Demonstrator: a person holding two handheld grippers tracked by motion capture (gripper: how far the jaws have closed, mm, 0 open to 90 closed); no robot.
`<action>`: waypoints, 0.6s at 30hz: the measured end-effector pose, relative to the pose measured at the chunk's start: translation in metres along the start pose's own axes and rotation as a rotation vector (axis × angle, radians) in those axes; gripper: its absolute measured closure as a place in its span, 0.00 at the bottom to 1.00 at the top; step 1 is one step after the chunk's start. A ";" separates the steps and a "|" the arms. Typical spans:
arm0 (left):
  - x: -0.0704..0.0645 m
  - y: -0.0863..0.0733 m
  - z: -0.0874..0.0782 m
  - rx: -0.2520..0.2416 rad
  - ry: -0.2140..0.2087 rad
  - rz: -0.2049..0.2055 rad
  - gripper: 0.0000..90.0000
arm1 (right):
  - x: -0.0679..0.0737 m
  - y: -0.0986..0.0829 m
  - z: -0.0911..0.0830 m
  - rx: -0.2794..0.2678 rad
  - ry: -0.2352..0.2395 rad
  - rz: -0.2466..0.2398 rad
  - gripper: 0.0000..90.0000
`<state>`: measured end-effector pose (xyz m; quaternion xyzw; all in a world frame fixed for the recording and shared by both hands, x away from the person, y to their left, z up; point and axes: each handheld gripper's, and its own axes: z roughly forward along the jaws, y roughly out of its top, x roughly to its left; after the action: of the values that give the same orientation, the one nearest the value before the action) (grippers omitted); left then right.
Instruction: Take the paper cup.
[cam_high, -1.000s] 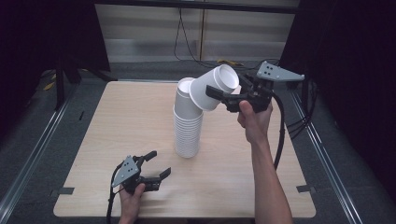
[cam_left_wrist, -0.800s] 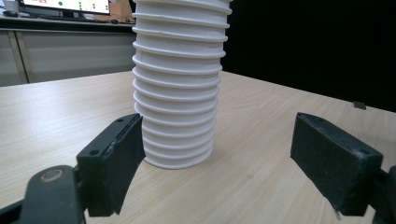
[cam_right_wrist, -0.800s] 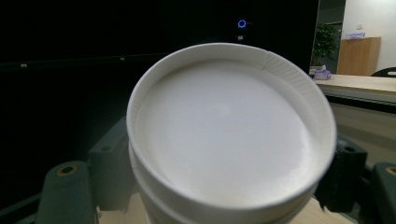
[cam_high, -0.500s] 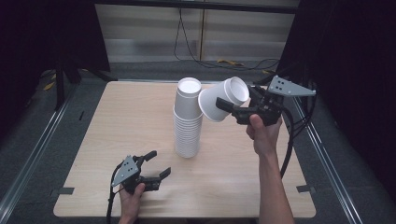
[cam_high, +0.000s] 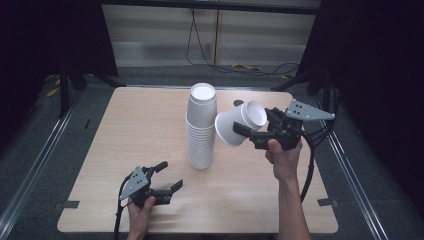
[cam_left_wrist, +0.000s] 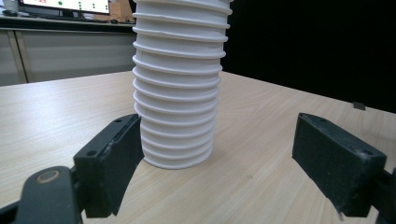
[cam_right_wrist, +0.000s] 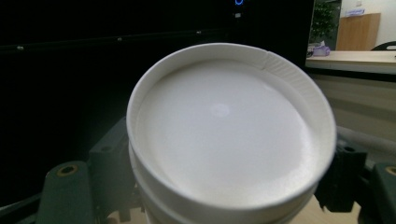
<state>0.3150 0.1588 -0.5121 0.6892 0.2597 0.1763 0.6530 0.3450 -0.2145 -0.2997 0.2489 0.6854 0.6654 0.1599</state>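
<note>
Lab/office: dark curtains (cam_high: 45, 45), monitor (cam_left_wrist: 65, 5), test table (cam_high: 150, 130).

- The stack of paper cups (cam_high: 201, 131) is plain white, banded by the ridges of its nested rims; it stands just ahead of the left gripper's (cam_high: 167, 179) black jaws.
- The single paper cup (cam_high: 239, 124) between the right gripper's (cam_high: 245, 134) jaws is white too, with a smooth white base (cam_right_wrist: 224, 126).
- Both grippers are black, each topped with a grey plate.
- The desk (cam_high: 140, 125) under the jaws is pale wood with a fine light grain.
- The floor (cam_high: 45, 125) beside the desk is dark grey.
</note>
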 end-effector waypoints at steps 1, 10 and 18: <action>0.000 0.000 0.000 0.004 0.006 0.004 0.18 | 0.000 -0.003 0.000 0.007 0.005 0.003 0.25; 0.004 0.001 0.001 0.014 0.005 -0.017 0.18 | 0.001 -0.032 0.006 0.046 0.018 0.045 0.25; 0.002 0.003 0.008 0.040 -0.030 -0.038 0.17 | 0.004 -0.050 0.015 0.069 0.043 0.064 0.25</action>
<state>0.3220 0.1533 -0.5100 0.6998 0.2661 0.1483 0.6462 0.3434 -0.1997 -0.3503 0.2617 0.7029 0.6514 0.1149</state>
